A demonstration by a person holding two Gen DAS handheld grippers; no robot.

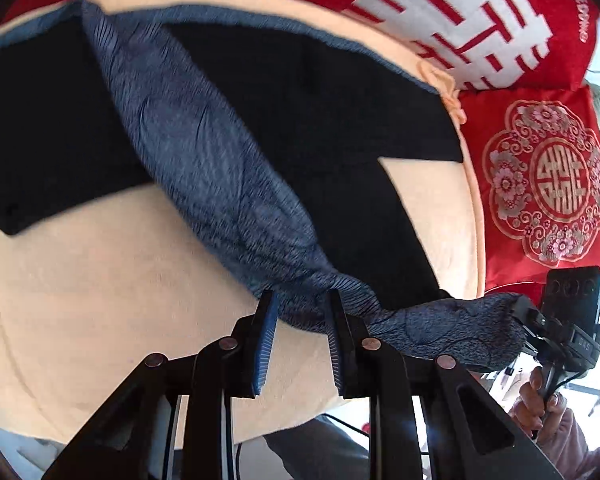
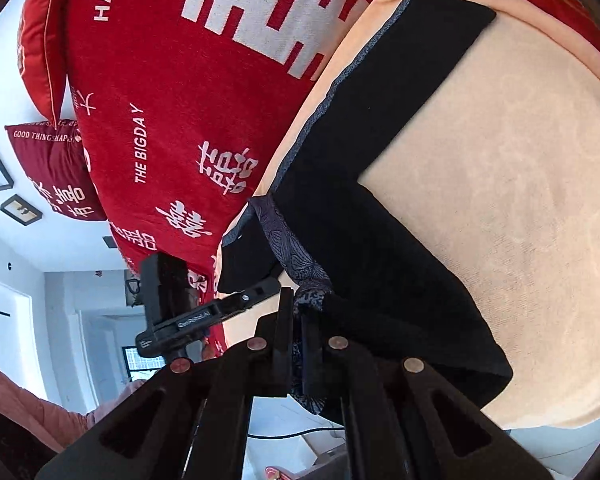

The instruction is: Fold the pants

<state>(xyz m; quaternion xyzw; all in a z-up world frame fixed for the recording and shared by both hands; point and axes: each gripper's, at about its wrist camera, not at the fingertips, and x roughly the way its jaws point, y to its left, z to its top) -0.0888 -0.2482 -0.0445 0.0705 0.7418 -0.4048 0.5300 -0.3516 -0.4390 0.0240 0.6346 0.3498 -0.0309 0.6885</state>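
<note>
We see the black pants (image 1: 320, 112) spread on the peach blanket (image 1: 100, 280), their blue-grey waistband (image 1: 204, 168) lifted and stretched between both tools. The left tool (image 1: 300, 316) and right tool (image 2: 296, 344) each clench it. Red cushions (image 1: 548, 184) border the blanket.

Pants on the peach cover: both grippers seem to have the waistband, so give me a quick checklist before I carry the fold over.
1. Left gripper shut on the blue-grey waistband: ok.
2. Right gripper shut on the same band: ok.
3. Band lifted off the black pants between the grippers: ok.
4. Both legs lying flat on the peach cover: ok, they spread in a V.
5. Whether the fingers pinch both fabric layers: cannot tell.
6. Red cushions away from the pants: ok.
</note>
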